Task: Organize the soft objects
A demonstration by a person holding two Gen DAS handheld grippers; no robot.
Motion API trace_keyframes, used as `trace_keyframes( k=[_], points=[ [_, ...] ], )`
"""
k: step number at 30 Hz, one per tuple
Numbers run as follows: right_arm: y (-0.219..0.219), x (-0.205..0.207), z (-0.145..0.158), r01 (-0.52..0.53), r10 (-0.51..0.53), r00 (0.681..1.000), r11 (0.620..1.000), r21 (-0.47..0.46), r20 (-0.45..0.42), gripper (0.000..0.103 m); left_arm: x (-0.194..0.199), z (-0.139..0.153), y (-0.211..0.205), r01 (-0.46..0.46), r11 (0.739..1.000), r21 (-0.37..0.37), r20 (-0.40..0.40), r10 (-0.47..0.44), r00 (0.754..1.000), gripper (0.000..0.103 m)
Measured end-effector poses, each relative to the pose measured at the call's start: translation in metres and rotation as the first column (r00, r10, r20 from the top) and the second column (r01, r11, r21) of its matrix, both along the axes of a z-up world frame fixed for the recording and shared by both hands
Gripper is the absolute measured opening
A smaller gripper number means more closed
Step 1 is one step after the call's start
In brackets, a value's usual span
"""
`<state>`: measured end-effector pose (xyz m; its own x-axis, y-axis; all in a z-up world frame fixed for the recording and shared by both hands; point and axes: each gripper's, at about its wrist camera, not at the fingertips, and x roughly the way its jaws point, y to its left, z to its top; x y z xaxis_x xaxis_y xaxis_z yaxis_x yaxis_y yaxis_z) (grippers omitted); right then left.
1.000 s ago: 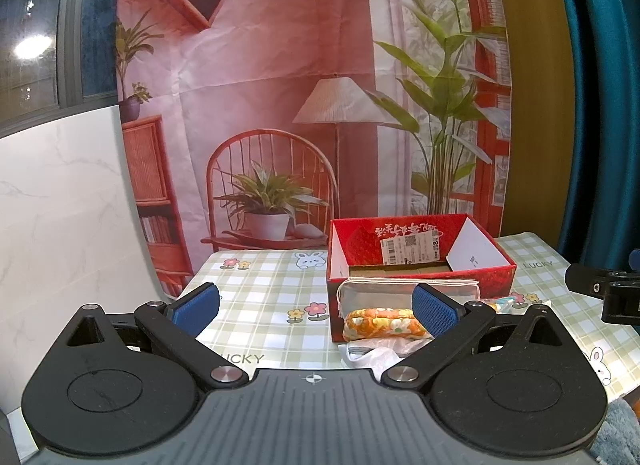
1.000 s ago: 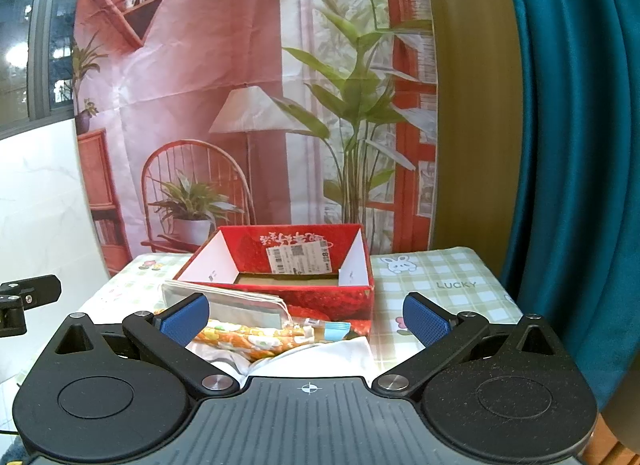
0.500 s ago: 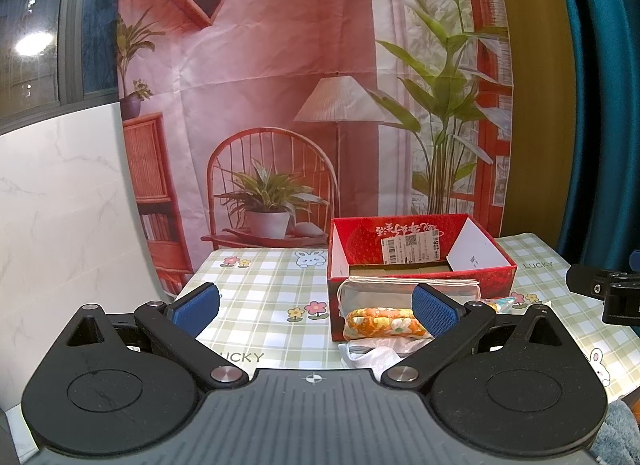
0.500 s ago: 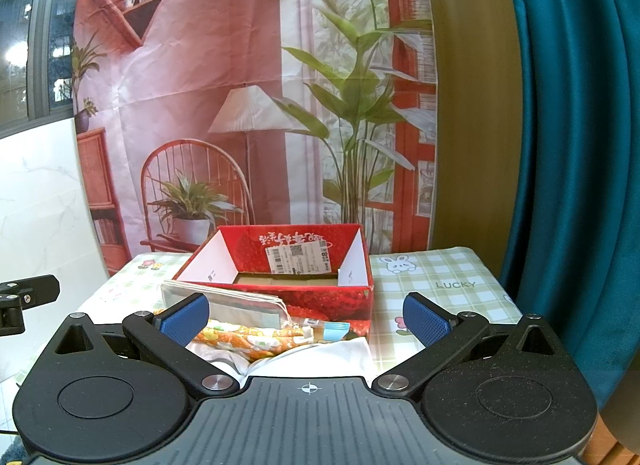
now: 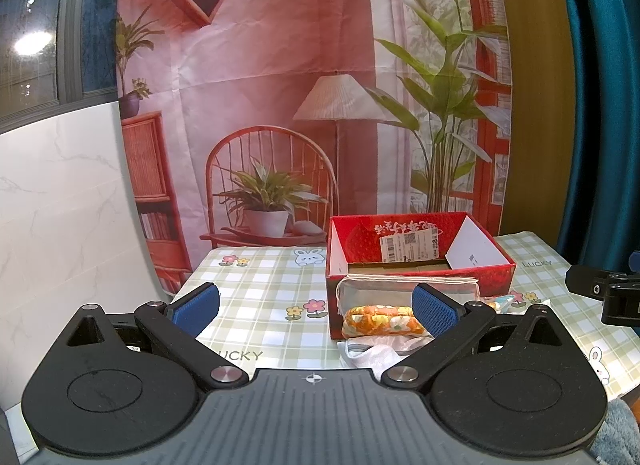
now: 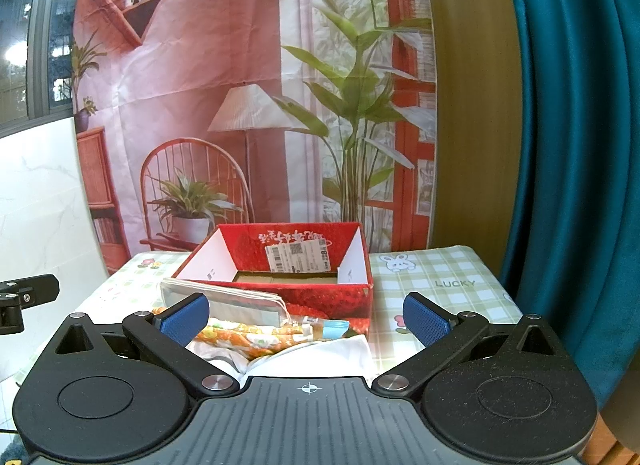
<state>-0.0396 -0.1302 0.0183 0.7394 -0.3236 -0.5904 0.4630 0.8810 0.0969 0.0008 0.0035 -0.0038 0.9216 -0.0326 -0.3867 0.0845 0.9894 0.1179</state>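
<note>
Blue wrapper (image 6: 335, 325) beside red box (image 6: 320, 297) only in right view; both tools (image 5: 315, 307) (image 6: 306, 319) spread, empty.

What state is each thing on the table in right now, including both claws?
left claw: open, holding nothing
right claw: open, holding nothing
red box: open on top, upright, looks empty
orange floral cloth: folded, lying in front of the box
grey pouch: leaning against the box front
white cloth: crumpled, nearest the claws
</note>
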Motion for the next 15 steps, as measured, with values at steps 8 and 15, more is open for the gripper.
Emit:
trace_keyframes(
  k=[8, 15],
  points=[
    [-0.0007, -0.0009, -0.0020, 0.001, -0.001, 1.000, 1.000, 0.001, -0.001, 0.103, -0.0001, -0.0014, -0.0015, 0.001, 1.000, -0.002, -0.004, -0.001, 1.000, 0.103],
    [-0.0006, -0.0008, -0.0017, 0.001, -0.001, 1.000, 1.000, 0.001, -0.001, 0.103, -0.0001, -0.0016, -0.0014, 0.001, 1.000, -0.002, -0.005, -0.001, 1.000, 0.103]
  ],
)
